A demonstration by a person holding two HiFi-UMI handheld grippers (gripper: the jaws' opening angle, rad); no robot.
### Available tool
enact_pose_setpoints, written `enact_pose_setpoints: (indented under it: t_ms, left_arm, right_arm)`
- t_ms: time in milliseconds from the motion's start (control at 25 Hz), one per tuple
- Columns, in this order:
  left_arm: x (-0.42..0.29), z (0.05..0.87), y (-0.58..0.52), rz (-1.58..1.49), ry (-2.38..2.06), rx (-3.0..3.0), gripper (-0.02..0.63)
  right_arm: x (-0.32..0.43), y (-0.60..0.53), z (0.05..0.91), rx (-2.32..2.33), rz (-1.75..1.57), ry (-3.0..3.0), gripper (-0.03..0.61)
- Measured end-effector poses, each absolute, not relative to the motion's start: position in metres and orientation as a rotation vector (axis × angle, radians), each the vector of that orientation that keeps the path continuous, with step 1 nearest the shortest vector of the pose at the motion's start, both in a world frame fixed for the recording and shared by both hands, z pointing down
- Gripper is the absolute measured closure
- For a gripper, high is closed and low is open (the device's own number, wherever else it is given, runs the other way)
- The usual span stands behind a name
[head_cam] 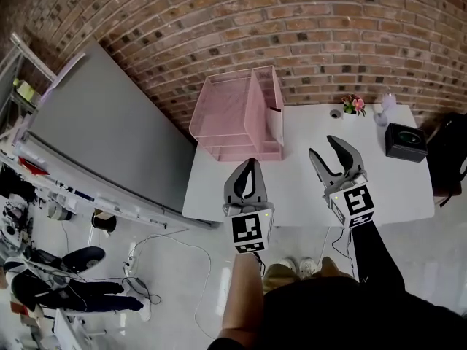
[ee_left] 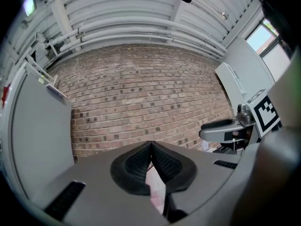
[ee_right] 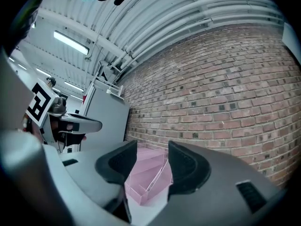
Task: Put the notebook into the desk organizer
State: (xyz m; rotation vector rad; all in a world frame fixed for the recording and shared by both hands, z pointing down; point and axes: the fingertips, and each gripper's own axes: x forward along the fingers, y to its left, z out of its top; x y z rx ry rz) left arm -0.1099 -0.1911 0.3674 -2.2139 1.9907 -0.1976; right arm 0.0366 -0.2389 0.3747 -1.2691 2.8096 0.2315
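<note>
While you hold both claws low over the front of the table [head_cam: 398,188], each points away from you toward the back edge. Your left claw [head_cam: 251,165] hangs near the front left corner. Its jaws meet at the tips with nothing between them, and only a sliver of pink shows through the gap below. Your right claw [head_cam: 323,146] sits further in, near the middle of the table. Its jaws stand well apart and empty, and the organizer shows in the distance between them.

Past the left claw, the organizer [head_cam: 226,115] fills the back left corner of the table, close to the wall. It is see-through pink, with stacked trays on its left that open toward you and upright slots on its right.

What looks like the notebook [head_cam: 274,126] is already in the rightmost slot. It stands on edge, with its long axis running from the front of the table toward the back edge and its flat side facing the right edge. It looks pale, whitish pink, with a small dark mark near its top edge. The cover cannot be made out any further.

Along the back edge stand a small pot of flowers [head_cam: 355,105] and, at the back right corner, a black box [head_cam: 405,141]. A grey board [head_cam: 109,130] leans beside the table's left edge, and the brick wall [head_cam: 328,28] lies behind everything.
</note>
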Motion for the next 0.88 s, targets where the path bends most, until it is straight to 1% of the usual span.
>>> enact_pose_setpoints:
  t_ms: [200,480,560,640,760,880]
  left_arm:
    - [-0.101,0.368,-0.181,-0.215,1.975,-2.222,0.598]
    - [-0.109,0.369,-0.169,-0.212,2.000,-2.212,0.598]
    - [-0.111,0.371,-0.168,-0.212,2.012,-2.208,0.598]
    - [-0.112,0.371,-0.167,-0.210,2.017,-2.207,0.598]
    - [-0.114,0.370,-0.166,-0.218,2.018,-2.201,0.598]
    - [-0.114,0.369,-0.165,-0.218,2.020,-2.197,0.598]
  right_arm:
    - [0.035,-0.231,0.374,-1.248,0.232,2.816,0.364]
    - [0.029,-0.227,0.378,-1.255,0.212,2.829,0.369]
    - [0.028,-0.226,0.379,-1.267,0.217,2.835,0.397]
    - [0.028,-0.224,0.379,-1.259,0.208,2.849,0.558]
    - [0.026,-0.219,0.376,-1.209,0.199,2.857,0.558]
    - [0.026,-0.216,0.371,-1.206,0.265,2.860,0.558]
